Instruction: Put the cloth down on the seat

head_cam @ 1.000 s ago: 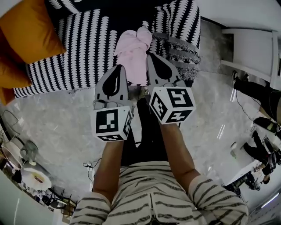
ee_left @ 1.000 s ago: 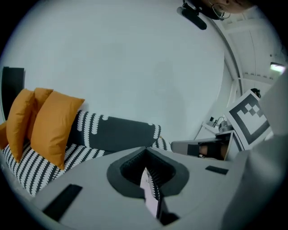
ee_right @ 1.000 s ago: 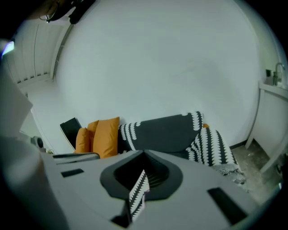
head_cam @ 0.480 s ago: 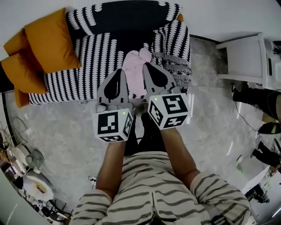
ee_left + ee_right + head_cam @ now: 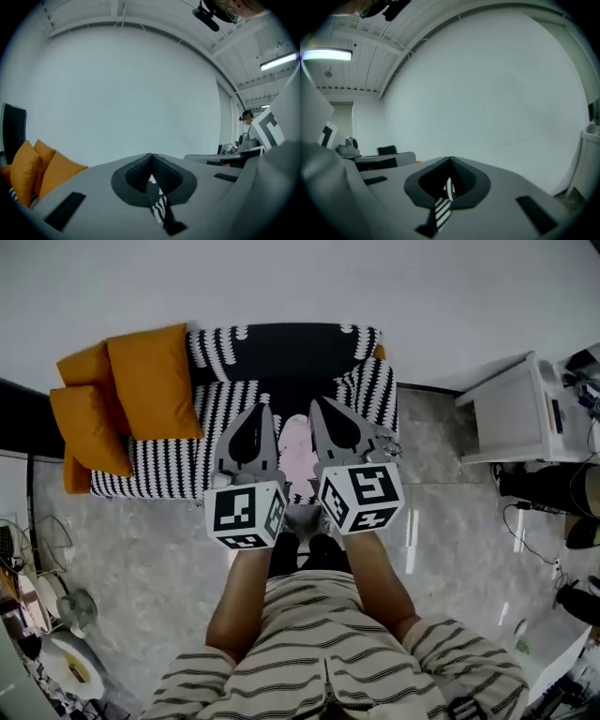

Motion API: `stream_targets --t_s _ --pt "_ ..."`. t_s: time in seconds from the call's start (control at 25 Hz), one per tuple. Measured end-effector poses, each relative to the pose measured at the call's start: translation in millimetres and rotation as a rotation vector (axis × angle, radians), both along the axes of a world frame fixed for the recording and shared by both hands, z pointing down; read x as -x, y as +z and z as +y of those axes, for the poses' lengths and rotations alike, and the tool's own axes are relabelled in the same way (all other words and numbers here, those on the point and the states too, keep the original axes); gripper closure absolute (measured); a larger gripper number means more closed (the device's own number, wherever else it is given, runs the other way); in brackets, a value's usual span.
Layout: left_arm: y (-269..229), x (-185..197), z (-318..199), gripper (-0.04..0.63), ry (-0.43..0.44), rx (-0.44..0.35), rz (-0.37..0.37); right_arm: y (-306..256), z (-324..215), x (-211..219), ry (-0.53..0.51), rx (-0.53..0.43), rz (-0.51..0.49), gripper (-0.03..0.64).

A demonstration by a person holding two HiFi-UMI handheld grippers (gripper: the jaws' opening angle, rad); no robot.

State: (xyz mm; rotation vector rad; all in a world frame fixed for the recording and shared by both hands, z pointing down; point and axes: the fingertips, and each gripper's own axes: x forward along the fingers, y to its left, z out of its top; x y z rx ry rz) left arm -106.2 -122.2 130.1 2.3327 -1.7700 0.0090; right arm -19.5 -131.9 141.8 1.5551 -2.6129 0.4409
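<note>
white wall, glossy grey floor, white cabinet

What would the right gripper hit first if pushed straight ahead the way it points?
Likely the white wall behind the sofa: the shut jaws of the right gripper aim at bare wall, with the striped sofa showing only below them. Depth is unclear, so the sofa back could come first.

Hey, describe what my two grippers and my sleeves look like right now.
Left gripper and right gripper are grey wedges, each with a black teardrop-shaped inset. Each carries a white cube with black square markers. The shirt is striped, pale with dark lines, its sleeves leaving the forearms bare.
</note>
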Motion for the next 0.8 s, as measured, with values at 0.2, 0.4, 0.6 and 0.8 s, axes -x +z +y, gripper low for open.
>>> stream_targets --t_s 0.2,0.4,0.6,0.8 --pt "-49 -3 5 0.592 0.027 -0.061 -0.006 -51 6 5 -0.002 -0.064 0.002 0.604" --pt "-80 -4 1 0.592 0.039 -0.100 -0.017 -84 1 8 -0.009 -0.113 0.017 0.604" --pt "-106 -4 -11 0.592 0.054 -0.144 -0.026 -114 -14 7 0.005 -0.168 0.030 0.604" --pt "-130 -8 -16 0.592 0.079 -0.187 -0.034 -138 -18 3 0.023 -0.210 0.036 0.604"
